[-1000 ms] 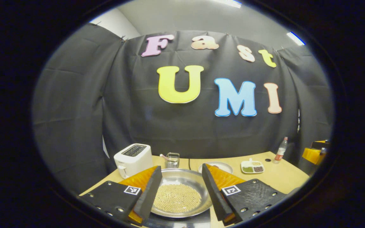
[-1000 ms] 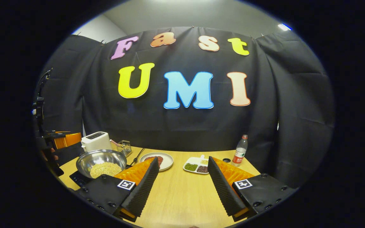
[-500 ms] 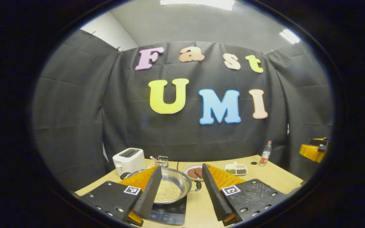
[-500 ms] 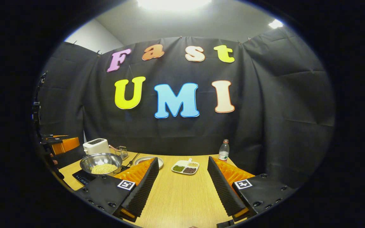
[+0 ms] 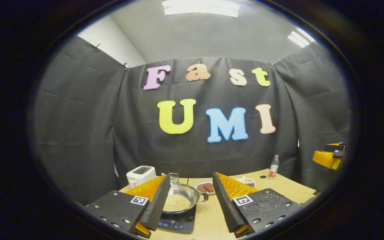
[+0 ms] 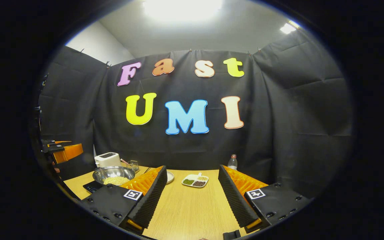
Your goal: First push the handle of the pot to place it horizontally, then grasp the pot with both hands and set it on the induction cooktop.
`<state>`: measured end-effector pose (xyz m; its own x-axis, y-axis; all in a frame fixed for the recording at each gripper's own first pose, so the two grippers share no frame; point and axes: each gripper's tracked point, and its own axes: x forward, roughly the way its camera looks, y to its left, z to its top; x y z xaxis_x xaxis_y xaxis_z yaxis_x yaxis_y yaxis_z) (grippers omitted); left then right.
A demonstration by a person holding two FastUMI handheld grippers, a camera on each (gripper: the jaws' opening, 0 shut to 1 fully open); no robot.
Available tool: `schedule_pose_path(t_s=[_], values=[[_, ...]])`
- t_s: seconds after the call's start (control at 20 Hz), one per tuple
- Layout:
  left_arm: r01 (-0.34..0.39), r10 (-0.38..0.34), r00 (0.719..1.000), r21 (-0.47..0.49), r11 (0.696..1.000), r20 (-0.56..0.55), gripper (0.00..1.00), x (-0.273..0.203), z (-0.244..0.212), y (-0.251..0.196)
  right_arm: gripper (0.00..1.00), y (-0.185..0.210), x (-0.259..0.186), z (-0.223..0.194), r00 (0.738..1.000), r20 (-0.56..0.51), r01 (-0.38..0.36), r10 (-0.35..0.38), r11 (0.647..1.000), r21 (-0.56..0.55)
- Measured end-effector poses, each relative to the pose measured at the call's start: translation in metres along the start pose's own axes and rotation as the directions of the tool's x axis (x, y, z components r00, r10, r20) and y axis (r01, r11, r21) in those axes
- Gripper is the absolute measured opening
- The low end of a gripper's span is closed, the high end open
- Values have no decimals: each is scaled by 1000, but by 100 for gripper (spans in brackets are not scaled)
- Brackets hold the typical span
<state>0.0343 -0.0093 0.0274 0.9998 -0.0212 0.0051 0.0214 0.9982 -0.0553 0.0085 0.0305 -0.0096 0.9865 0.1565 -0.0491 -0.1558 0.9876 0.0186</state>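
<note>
A steel pot [image 5: 180,199] holding pale beans sits on the black induction cooktop [image 5: 176,222], with a dark side handle [image 5: 206,197] pointing right. My left gripper [image 5: 191,177] is open, held back from the pot, and its left finger covers the pot's left side. In the right gripper view the pot [image 6: 113,174] and cooktop [image 6: 91,186] lie at the far left. My right gripper [image 6: 192,168] is open over the bare wooden table [image 6: 188,213], with nothing between its fingers. Each gripper shows at the edge of the other's view, the right gripper [image 5: 328,156] and the left gripper [image 6: 63,151].
Behind the pot stand a white toaster [image 5: 141,175] and a small glass holder [image 6: 132,165]. A plate with brown patties [image 5: 205,187], a divided dish of beans [image 6: 195,181] and a plastic bottle [image 6: 232,162] sit toward the back right.
Both grippers have drawn back from the table and risen, so everything looks smaller. The pot, a second ago close between my left fingers, now stands farther off on the cooktop.
</note>
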Motion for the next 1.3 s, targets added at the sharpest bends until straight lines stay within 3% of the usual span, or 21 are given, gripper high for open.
schedule_pose_path(t_s=[0.45, 0.5, 0.55, 0.7, 1.3], values=[[6, -6, 1000, 8, 1000, 12, 75, -47, 3, 37, 97, 18, -45, 20, 997, 71, 34, -34, 999, -1], [2, -2, 1000, 5, 1000, 14, 75, -51, 1, 40, 92, 18, -50, 21, 997, 75, 37, -37, 999, -2], [0, 0, 1000, 1, 1000, 18, 75, -56, 3, 43, 97, 20, -53, 20, 997, 73, 37, -37, 999, -4], [-5, 5, 1000, -5, 1000, 29, 77, -66, 5, 48, 97, 19, -62, 21, 996, 77, 48, -47, 999, -4], [5, -5, 999, 9, 1000, 41, 75, -74, 13, 49, 97, 19, -68, 19, 996, 69, 53, -53, 999, -4]])
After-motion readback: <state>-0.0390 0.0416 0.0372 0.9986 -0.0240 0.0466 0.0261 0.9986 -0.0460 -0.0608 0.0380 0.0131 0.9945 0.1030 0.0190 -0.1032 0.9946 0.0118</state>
